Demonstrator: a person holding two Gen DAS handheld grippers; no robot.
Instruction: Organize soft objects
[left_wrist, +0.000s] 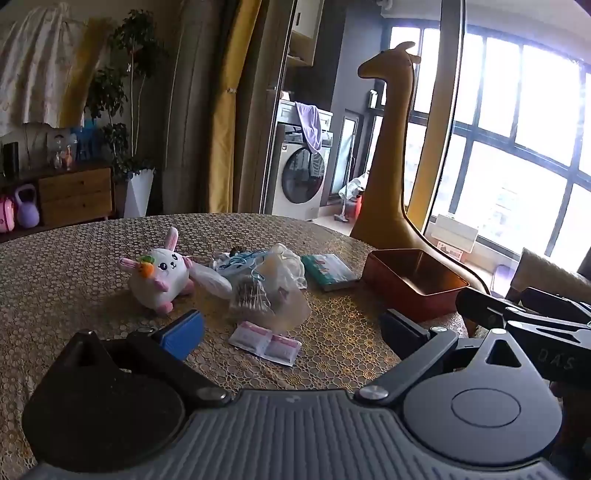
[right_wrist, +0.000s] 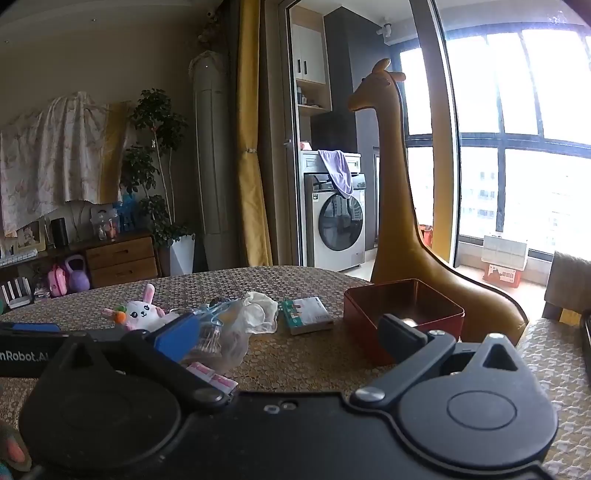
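Note:
A white plush bunny (left_wrist: 160, 278) with pink ears and a carrot lies on the patterned table (left_wrist: 55, 280), left of a clear plastic bag (left_wrist: 275, 284) of small items. Pink wipe packets (left_wrist: 266, 341) lie in front of the bag, and a tissue pack (left_wrist: 328, 271) lies to its right. An empty red box (left_wrist: 413, 282) stands at the right. My left gripper (left_wrist: 291, 332) is open above the packets. My right gripper (right_wrist: 290, 336) is open and empty, nearer the red box (right_wrist: 402, 317). The right wrist view also shows the bunny (right_wrist: 138, 314) and the bag (right_wrist: 236, 328).
A tall tan giraffe figure (left_wrist: 388, 155) stands just beyond the table's far right edge, behind the red box. A washing machine (left_wrist: 299, 173), a potted tree (left_wrist: 136, 110) and a wooden cabinet (left_wrist: 74, 195) stand across the room. A chair (right_wrist: 569, 288) is at the right.

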